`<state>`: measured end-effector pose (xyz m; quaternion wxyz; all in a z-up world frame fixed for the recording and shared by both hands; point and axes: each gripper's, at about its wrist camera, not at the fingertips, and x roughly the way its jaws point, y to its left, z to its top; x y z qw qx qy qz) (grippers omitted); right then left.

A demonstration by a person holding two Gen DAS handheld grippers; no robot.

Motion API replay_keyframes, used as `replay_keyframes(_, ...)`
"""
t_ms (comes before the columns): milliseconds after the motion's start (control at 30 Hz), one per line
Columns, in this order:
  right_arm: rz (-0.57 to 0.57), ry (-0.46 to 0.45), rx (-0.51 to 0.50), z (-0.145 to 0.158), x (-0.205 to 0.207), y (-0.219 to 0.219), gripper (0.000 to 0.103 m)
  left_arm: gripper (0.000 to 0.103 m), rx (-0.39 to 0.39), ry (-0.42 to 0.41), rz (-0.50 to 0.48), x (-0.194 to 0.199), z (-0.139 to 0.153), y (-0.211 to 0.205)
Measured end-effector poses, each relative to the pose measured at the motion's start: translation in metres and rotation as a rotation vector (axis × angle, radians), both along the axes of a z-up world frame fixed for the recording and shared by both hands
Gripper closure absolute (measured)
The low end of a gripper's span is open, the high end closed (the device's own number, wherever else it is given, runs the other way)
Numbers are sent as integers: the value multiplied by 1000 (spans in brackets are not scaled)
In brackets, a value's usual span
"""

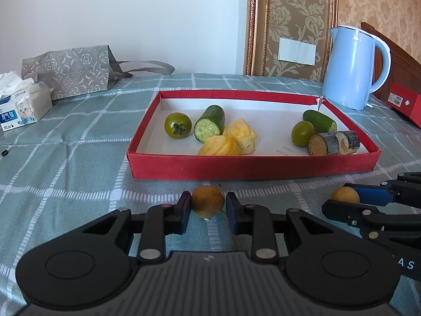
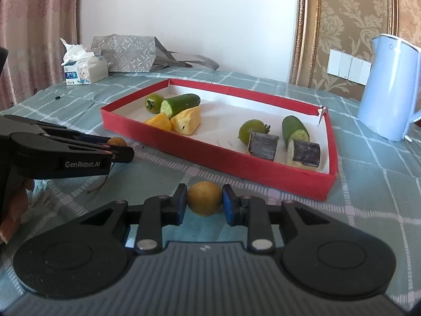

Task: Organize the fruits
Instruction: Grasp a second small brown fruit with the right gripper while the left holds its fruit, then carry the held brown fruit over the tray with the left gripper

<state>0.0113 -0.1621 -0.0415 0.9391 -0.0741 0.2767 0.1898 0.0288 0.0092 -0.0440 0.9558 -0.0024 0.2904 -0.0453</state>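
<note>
- the left tongs [image 1: 208, 206] pinch a small brown-yellow fruit [image 1: 207, 205] low over the checked worktop [image 1: 79, 158], just in front of the red tray [image 1: 252, 164].
- the right tongs [image 2: 204, 201] grip a second round fruit [image 2: 204, 198] the same way, pads pressed to both its sides, near the tray's front wall.
- inside the tray lie two green tomatoes, two cucumber pieces [image 1: 210, 127], two yellow pineapple chunks [image 1: 240, 135] and two dark-skinned sugarcane sections [image 1: 333, 142].
- a pale blue kettle [image 1: 354, 67] stands beyond the tray's far right corner; a tissue pack [image 1: 22, 105] and a grey patterned bag [image 1: 71, 69] sit at far left.
</note>
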Motion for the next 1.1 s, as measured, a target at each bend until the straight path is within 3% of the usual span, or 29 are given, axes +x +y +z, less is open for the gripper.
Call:
replay_keyframes(733,-24,-62,8,5,-8,-2,76,75,25,-6,12,-4,4,-5)
replay_keyframes(900,-35,-73,19,8,-11,-5,76,75,32,5,-17,-11,10,-10)
replay_keyframes(1100,-55,-71,32,9,-8,-10,76,75,24,-32,-89,-7,36,-20)
